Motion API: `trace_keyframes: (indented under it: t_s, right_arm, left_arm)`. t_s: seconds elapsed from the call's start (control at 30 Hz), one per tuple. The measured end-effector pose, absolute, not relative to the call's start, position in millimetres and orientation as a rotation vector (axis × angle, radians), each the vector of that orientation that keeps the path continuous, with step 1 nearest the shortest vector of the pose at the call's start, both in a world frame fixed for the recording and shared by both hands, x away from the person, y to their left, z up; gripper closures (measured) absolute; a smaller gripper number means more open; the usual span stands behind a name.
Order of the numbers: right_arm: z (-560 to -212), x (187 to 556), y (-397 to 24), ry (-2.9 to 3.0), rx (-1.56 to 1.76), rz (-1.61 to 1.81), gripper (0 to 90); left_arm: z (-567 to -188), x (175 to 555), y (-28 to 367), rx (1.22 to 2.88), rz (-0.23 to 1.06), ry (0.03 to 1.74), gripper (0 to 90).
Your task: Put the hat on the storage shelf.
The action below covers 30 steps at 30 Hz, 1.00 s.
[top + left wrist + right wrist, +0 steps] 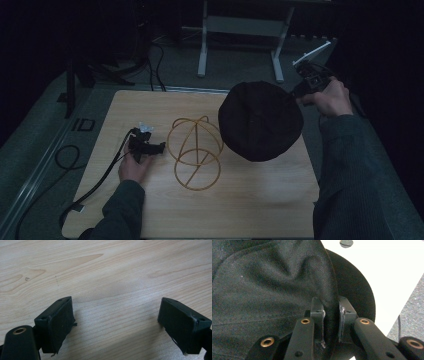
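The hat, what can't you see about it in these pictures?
- High view: the hat covers part of the table behind it; its underside faces away.
- Right gripper view: cloth pinched in the right gripper hides the pads; the top and left edges cut the hat.

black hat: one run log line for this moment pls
right gripper: shut on black hat, held up | left gripper: open, on table | wire stand: bare

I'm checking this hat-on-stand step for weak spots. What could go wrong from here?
1. The right gripper pinches just a fold of the black hat at its edge; the fabric might slip out.
2. The wire stand looks light and stands free; the left gripper is open over bare table, not steadying it, so the hat could tip or push it.
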State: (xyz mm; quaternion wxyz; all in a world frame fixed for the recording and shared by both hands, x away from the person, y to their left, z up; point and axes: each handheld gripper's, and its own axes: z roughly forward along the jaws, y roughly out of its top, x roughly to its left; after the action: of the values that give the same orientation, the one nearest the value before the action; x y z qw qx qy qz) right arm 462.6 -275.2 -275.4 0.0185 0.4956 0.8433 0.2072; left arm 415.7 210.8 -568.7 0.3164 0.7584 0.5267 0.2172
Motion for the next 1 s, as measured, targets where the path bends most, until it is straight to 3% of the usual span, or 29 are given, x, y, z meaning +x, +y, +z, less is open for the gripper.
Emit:
trace_keyframes:
  t_s: [1.0]
  right_arm:
    - [-260,462,-254,2.685,1.474,0.731,78.2]
  left_arm:
    - [-569,416,211,1.997,0.572,1.387,13.0]
